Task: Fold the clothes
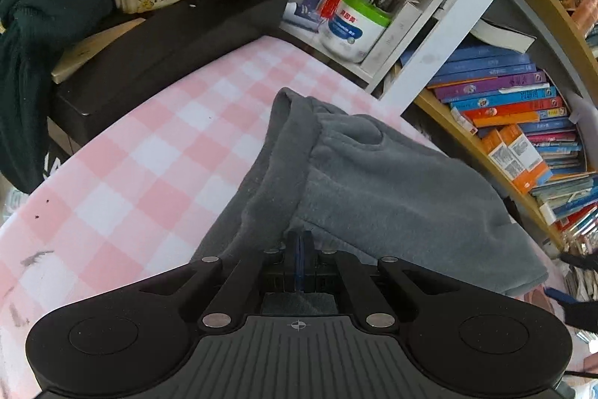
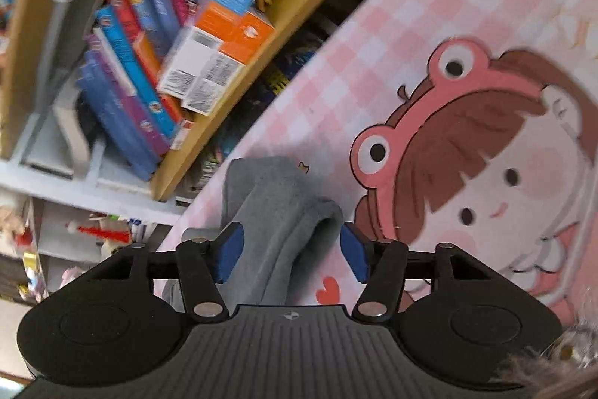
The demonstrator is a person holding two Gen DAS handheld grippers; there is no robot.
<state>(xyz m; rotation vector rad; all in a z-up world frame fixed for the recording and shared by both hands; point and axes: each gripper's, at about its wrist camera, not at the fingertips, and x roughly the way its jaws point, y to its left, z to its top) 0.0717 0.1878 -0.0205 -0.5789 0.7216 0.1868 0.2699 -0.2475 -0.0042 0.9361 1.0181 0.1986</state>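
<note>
A grey fleece garment (image 1: 373, 182) lies crumpled on a pink-and-white checked mat (image 1: 142, 174), its far end bunched toward the shelf. In the left wrist view my left gripper (image 1: 299, 245) is shut, its blue pads pinching a raised fold of the grey fabric at its near edge. In the right wrist view another part of the grey garment (image 2: 276, 212) rises as a rolled bundle between the fingers of my right gripper (image 2: 291, 255). That gripper stands open: the cloth leans on the left blue pad (image 2: 228, 257), and a gap remains beside the right one.
A wooden bookshelf (image 1: 523, 122) packed with books runs just past the mat's far edge. A black box (image 1: 179, 36) with a watch and a dark hat, a dark green knit (image 1: 22, 70) and a pen tub (image 1: 355, 28) crowd the far left. The mat shows a cartoon face (image 2: 486, 167).
</note>
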